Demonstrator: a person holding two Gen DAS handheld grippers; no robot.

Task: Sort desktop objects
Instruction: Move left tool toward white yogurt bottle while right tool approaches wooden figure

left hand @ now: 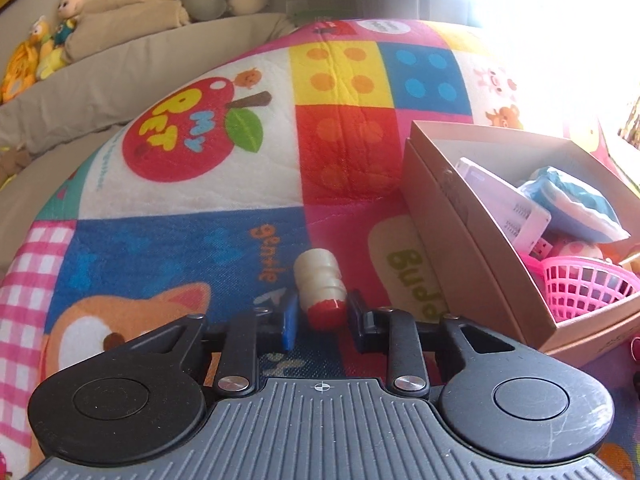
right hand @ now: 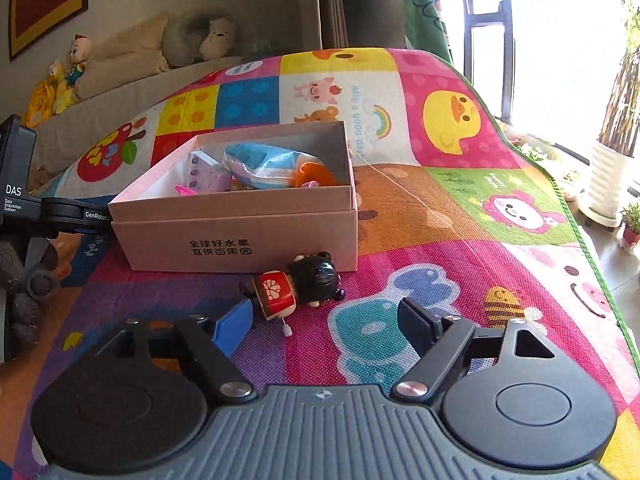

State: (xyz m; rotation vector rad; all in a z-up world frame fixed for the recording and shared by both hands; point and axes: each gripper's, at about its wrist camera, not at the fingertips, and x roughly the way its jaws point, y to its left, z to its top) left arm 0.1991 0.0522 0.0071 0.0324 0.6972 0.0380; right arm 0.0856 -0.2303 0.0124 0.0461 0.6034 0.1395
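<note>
My left gripper (left hand: 322, 316) is shut on a small white ribbed bottle with a red cap (left hand: 321, 291), held by the cap end just above the colourful play mat, left of the cardboard box (left hand: 448, 216). The box holds a white pack (left hand: 504, 204), a blue pouch (left hand: 576, 208) and a pink basket (left hand: 588, 284). My right gripper (right hand: 328, 322) is open and empty over the mat. A black wind-up toy with a red body (right hand: 300, 284) lies just ahead of it, in front of the box (right hand: 240, 240).
The mat (right hand: 460, 220) covers the table, whose right edge drops off toward a window with potted plants (right hand: 612, 176). A sofa with plush toys (left hand: 40, 52) stands behind. The left gripper's body (right hand: 24, 200) shows at the left of the right wrist view.
</note>
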